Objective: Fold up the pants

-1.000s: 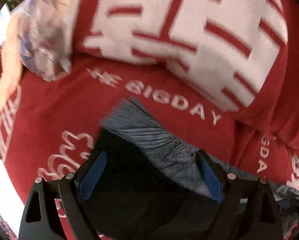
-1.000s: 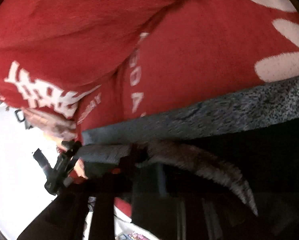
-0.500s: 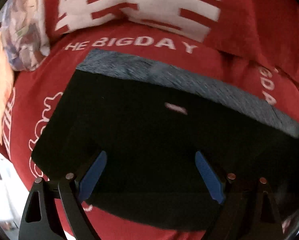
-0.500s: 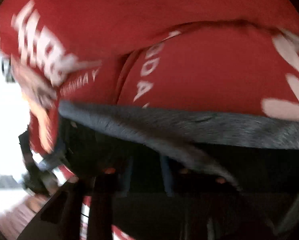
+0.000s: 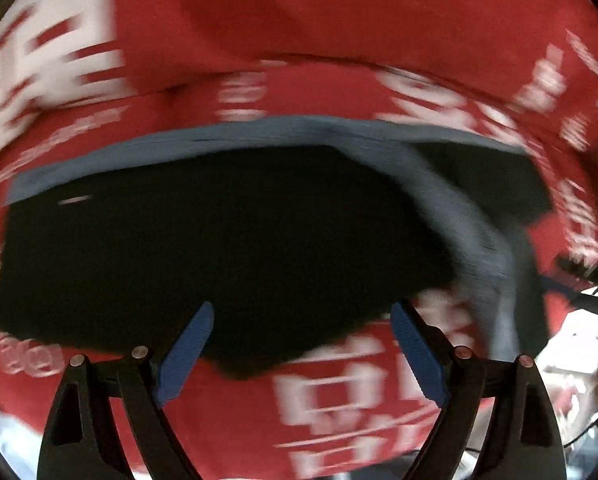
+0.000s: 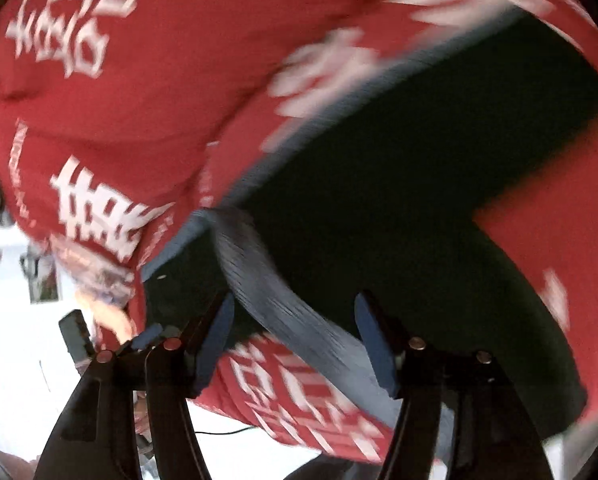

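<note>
White lettering and block characters are printed across the red fleece blanket, but motion blur leaves none of it readable in either wrist view. A small pale tag or mark is seen near the upper left of the pants; nothing can be read on it.

The black pants with a grey ribbed waistband are laid flat on the blanket, well spread, with the grey band running along the far edge in the left wrist view. At the right end the grey waistband strip is turned back diagonally over the black cloth, toward the near side. In the right wrist view the same pants are seen stretching away to the upper right, and the ribbed grey strip is laid slanting between the two blue-padded fingers.

The left gripper is held wide apart above the near edge of the black cloth, with nothing between its pads. The right gripper is likewise spread wide, the grey strip passing below the gap without being pinched.
</note>
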Motion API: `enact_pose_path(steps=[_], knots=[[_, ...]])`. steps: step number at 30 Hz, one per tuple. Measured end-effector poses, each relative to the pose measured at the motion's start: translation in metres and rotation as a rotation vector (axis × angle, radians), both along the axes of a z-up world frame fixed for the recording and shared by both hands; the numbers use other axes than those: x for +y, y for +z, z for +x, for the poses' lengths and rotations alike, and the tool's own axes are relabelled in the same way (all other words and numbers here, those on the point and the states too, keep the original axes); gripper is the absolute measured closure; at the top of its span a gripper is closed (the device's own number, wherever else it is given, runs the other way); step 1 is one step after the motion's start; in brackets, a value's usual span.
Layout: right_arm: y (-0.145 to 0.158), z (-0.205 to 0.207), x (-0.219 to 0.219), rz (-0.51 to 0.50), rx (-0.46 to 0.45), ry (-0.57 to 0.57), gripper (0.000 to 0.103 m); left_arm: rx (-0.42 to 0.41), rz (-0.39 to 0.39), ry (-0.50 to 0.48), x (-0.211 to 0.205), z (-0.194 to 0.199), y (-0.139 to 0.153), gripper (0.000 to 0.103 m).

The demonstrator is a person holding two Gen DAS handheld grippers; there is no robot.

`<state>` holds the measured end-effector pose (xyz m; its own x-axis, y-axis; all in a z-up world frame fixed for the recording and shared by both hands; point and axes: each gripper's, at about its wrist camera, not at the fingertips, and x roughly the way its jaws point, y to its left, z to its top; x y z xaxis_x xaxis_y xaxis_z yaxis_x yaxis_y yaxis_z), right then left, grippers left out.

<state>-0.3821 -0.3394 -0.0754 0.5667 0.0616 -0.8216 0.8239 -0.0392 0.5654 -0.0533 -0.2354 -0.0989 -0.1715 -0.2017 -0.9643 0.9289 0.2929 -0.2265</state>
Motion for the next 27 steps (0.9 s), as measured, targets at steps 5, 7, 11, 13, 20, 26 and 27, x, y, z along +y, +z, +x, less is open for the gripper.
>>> enact_pose_path(steps=[5,7,11,13,20,26,27], knots=[[-0.004,-0.082,0.071,0.044,0.086,-0.155,0.036,0.126,-0.003,-0.133,-0.023,-0.079,-0.011,0.012],[-0.014,-0.11,0.102,0.069,0.113,-0.197,0.036,0.165,-0.008,-0.168,-0.025,-0.099,-0.016,0.012],[-0.038,-0.139,0.141,0.122,0.069,-0.287,0.036,0.173,0.008,-0.204,-0.03,-0.132,-0.027,0.012],[-0.055,-0.145,0.152,0.155,0.037,-0.306,0.036,0.196,0.025,-0.207,-0.031,-0.142,-0.033,0.012],[-0.077,-0.161,0.151,0.21,-0.223,-0.321,0.089,0.293,0.056,-0.186,-0.039,-0.164,-0.043,0.026],[-0.037,-0.166,0.111,0.168,-0.329,-0.287,0.089,0.335,0.039,-0.163,-0.067,-0.171,-0.014,0.047],[-0.026,-0.166,0.097,0.146,-0.349,-0.277,0.089,0.324,0.015,-0.156,-0.076,-0.171,-0.003,0.047]])
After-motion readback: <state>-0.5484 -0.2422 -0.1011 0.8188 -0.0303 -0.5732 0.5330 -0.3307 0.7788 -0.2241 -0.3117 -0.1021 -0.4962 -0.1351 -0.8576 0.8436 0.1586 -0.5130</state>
